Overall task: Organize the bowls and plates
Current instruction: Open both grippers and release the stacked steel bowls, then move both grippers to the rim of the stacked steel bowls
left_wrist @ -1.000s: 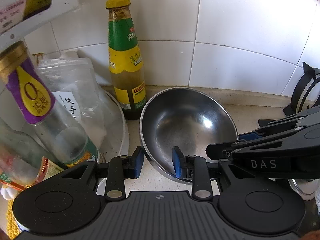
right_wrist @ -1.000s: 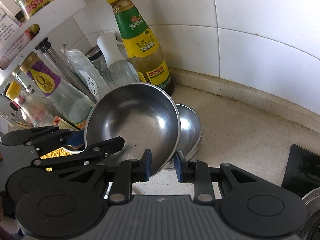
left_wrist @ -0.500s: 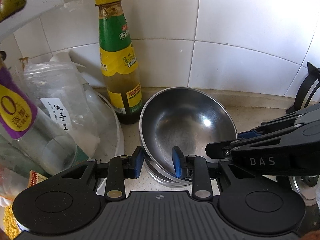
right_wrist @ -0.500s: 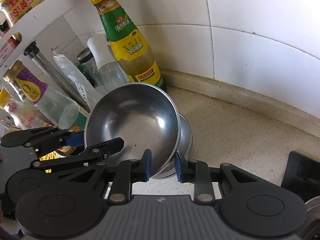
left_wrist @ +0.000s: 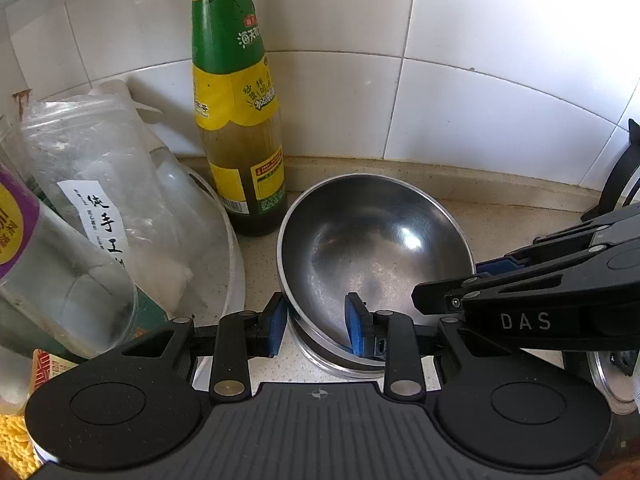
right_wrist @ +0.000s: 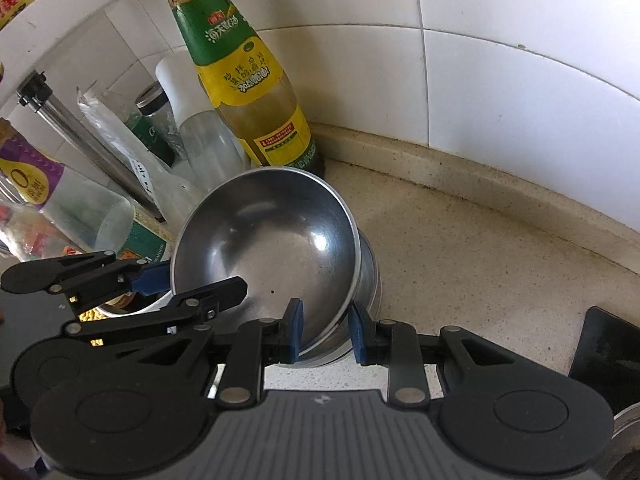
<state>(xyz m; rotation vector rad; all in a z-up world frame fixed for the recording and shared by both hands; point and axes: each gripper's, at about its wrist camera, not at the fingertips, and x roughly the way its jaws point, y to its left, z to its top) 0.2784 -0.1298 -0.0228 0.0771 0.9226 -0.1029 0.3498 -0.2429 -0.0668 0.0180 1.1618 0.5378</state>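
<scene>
A steel bowl sits tilted inside a second steel bowl on the speckled counter; the pair also shows in the right wrist view, upper bowl over lower bowl. My left gripper straddles the upper bowl's near rim, one pad outside and one inside, with a gap showing. My right gripper straddles the same bowl's rim on the other side, jaws apart around it. Each gripper shows in the other's view.
A green-and-yellow sauce bottle stands just behind the bowls against the tiled wall. A white dish with a plastic bag and bottles crowds the left. A black stove grate is at the right. Bare counter lies right of the bowls.
Both grippers lowered the upper bowl toward the back corner and onto the second bowl, where it now nests. The jaws of both have widened slightly around the rim.
</scene>
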